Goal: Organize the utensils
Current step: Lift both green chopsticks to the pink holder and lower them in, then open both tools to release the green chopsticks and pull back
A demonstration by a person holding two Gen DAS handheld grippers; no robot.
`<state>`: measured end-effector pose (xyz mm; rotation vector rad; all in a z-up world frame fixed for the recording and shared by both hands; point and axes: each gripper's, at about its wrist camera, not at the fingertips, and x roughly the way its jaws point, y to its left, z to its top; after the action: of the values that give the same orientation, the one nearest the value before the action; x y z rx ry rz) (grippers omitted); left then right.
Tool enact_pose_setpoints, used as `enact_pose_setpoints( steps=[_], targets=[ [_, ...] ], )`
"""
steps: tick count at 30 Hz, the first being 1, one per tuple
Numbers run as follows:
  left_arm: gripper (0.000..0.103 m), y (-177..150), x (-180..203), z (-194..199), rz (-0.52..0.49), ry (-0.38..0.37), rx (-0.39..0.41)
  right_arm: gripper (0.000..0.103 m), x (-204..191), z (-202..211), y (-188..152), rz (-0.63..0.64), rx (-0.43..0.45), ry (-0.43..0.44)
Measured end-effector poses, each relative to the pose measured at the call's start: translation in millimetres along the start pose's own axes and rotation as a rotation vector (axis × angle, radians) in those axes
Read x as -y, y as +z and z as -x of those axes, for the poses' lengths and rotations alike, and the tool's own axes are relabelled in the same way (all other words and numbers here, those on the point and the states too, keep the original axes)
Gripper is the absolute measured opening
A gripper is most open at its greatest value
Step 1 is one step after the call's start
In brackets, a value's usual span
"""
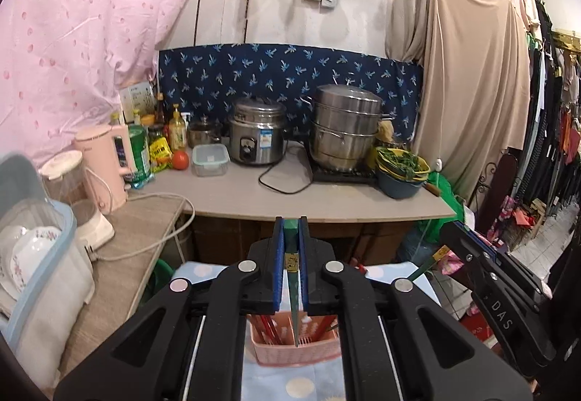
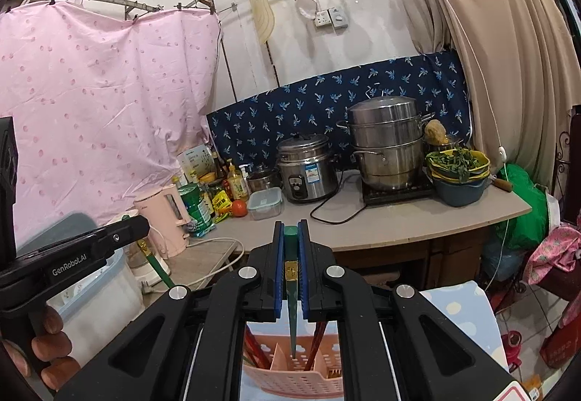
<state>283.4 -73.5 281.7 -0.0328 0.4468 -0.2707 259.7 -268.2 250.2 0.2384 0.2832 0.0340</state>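
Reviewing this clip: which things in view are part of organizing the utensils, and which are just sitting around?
In the job:
left gripper, shut on a green chopstick
right gripper, shut on a second green chopstick
pink utensil basket below, red chopsticks in it

Just lying about:
rice cooker
steamer pot
pink kettle
tomato
bowl of greens

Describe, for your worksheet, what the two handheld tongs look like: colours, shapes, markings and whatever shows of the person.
Both tongs are matte black plastic: the left tongs and right tongs have straight fingers lined with blue pads and angular linkage arms with round silver rivets. White lettering reads "GenRobot.AI" on the left body; "DAS" shows on the right. Bare fingers grip the left handle; no sleeve or cable shows.
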Motion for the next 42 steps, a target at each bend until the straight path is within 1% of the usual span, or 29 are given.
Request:
enact_pose_setpoints(
  steps=[2,5,10,14,19,26,29,30,31,32,33,34,38,40,42],
  targets=[
    [0.007,0,-2,-12,-0.006,0.022,-0.006,0.007,1,-16,-4,-0.001,-0.028,0.002],
    [0.007,-4,-6,-30,-0.007,0.035,-0.032,0.007,1,-35,-21,0.008,-0.076,0.002],
    [0.007,-25,-12,-61,0.004,0.03,-0.095,0.007,2,-65,-54,0.021,-0.167,-0.005],
    [0.007,-41,-14,-77,0.012,0.024,-0.137,0.007,3,-80,-72,0.027,-0.217,-0.013],
    [0.007,-56,-15,-92,0.013,0.024,-0.178,0.007,2,-90,-86,0.038,-0.256,-0.02],
    [0.007,-72,-14,-103,0.021,0.022,-0.22,0.008,2,-89,-92,0.05,-0.268,-0.031],
    [0.007,-76,-13,-102,0.016,0.021,-0.216,0.014,0,-84,-93,0.059,-0.266,-0.042],
    [0.007,-77,-13,-101,0.014,0.022,-0.209,0.018,-1,-82,-94,0.064,-0.266,-0.043],
    [0.008,-77,-12,-99,0.012,0.023,-0.205,0.022,-2,-80,-93,0.07,-0.264,-0.046],
    [0.01,-78,-12,-98,0.012,0.023,-0.203,0.025,-4,-77,-93,0.079,-0.259,-0.048],
    [0.014,-78,-12,-96,0.013,0.024,-0.202,0.029,-5,-74,-92,0.087,-0.251,-0.051],
    [0.018,-79,-12,-95,0.015,0.025,-0.2,0.032,-7,-70,-92,0.097,-0.245,-0.054],
    [0.025,-79,-12,-85,0.018,0.029,-0.189,0.033,-15,-56,-88,0.128,-0.233,-0.058],
    [0.033,-78,-11,-78,0.02,0.031,-0.176,0.037,-19,-48,-87,0.139,-0.227,-0.055],
    [0.037,-77,-11,-70,0.017,0.035,-0.164,0.038,-25,-39,-86,0.155,-0.22,-0.055]
  ],
)
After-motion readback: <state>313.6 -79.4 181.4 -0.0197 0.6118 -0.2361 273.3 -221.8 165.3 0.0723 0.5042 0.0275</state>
